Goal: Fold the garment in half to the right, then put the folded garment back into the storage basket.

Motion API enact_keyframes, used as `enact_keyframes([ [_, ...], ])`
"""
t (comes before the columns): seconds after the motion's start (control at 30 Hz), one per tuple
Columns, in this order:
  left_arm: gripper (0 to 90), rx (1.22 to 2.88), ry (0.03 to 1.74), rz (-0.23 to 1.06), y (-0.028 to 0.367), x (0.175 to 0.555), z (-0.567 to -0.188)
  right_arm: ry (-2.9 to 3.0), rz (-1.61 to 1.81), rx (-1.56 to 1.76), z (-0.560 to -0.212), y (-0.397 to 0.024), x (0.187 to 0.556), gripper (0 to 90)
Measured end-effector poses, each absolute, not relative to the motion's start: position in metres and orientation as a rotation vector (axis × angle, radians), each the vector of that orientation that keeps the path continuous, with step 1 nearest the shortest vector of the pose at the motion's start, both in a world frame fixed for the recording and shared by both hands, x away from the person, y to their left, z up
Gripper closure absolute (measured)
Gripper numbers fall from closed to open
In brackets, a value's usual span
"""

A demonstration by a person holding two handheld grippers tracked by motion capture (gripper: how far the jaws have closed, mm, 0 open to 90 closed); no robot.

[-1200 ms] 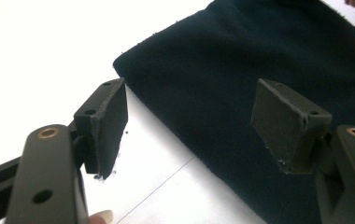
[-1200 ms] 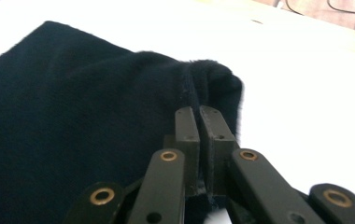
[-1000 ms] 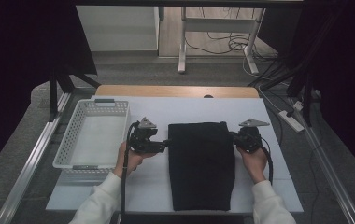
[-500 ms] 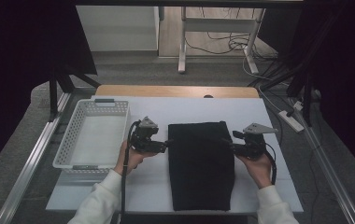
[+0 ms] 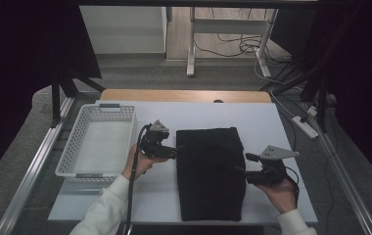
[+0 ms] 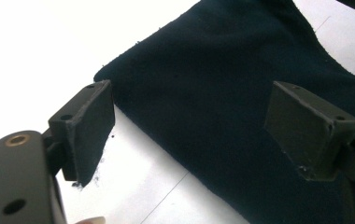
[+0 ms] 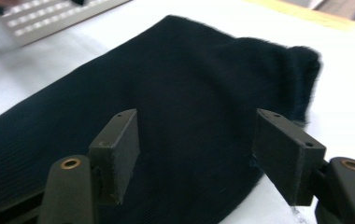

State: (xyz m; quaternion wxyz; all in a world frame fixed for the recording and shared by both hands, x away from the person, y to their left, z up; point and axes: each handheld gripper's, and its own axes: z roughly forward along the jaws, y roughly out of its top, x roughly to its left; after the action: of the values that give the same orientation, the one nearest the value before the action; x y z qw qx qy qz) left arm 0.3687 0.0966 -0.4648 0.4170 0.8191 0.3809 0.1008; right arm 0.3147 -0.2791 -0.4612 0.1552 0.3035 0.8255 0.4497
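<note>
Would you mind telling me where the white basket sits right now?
In the high view, the white basket sits at the table's left side, left of the left tool and the black cloth.

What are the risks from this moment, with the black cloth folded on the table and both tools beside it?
1. The left tool and right tool have just opened with no cloth gripped, so the folded black cloth may loosen.
2. The cloth's near edge lies close to the white table front edge; a pull could drag it off.
3. A one-sided regrasp may skew the fold.
</note>
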Motion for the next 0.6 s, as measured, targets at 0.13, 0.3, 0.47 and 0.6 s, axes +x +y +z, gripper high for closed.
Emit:
enact_keyframes([
  [0.13, 16.8, 2.054, 0.958, 0.252, 0.096, 0.369, -0.464, 2.428, 1.286, 0.806, -0.463, -0.275, 0.297, 31.7],
  [0.3, 16.8, 2.042, 0.956, 0.245, 0.097, 0.37, -0.461, 2.501, 1.264, 0.733, -0.464, -0.266, 0.281, 31.1],
  [0.47, 16.9, 2.045, 0.963, 0.243, 0.097, 0.369, -0.462, 2.564, 1.241, 0.662, -0.467, -0.258, 0.272, 30.4],
  [0.6, 16.8, 2.041, 0.964, 0.243, 0.097, 0.366, -0.461, 2.621, 1.204, 0.617, -0.471, -0.251, 0.265, 29.7],
])
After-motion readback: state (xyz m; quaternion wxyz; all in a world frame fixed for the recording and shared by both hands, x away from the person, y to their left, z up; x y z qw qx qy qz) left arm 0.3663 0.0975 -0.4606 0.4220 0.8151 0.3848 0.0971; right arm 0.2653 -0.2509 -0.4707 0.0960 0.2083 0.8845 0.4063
